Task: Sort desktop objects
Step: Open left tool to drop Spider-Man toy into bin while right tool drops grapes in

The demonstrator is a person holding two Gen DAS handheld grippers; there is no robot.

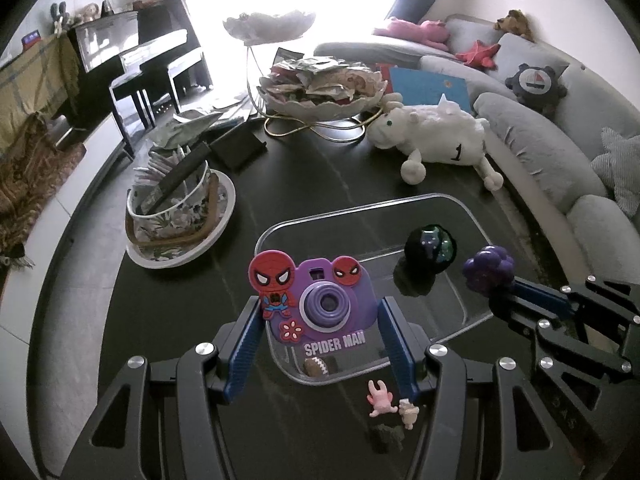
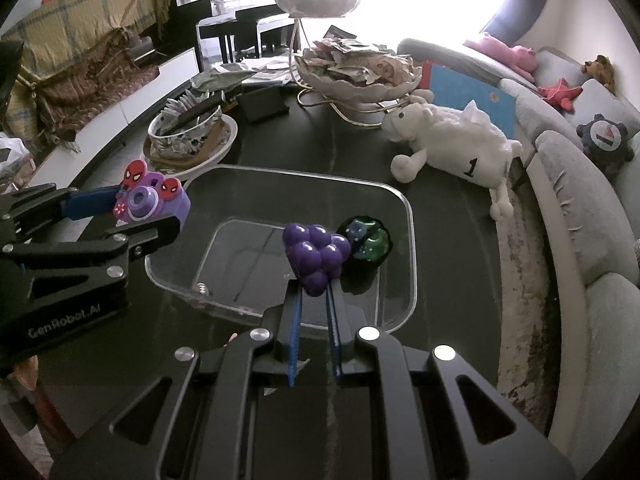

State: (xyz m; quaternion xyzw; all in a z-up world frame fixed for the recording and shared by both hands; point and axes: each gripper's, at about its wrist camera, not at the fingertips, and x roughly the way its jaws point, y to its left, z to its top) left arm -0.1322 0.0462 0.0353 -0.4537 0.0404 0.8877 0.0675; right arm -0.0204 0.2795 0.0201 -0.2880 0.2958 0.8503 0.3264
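My left gripper [image 1: 320, 320] clamps the toy camera [image 1: 320, 300] above the clear tray's [image 2: 404, 200] near-left rim; my right gripper [image 2: 314, 280], nearly closed, pinches the purple grapes [image 2: 316, 256] over it. Releasing early could drop the camera outside; the grapes may strike the dark ball [image 2: 368, 242] farther in.

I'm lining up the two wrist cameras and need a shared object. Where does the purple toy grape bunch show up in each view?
Left wrist view: the purple grape bunch sits at right of centre, held at the tip of the right tongs, over the clear tray's right edge.
Right wrist view: it is at centre, clamped between those tongs, above the tray.
Shared landmark: the dark glittery ball in the clear tray.
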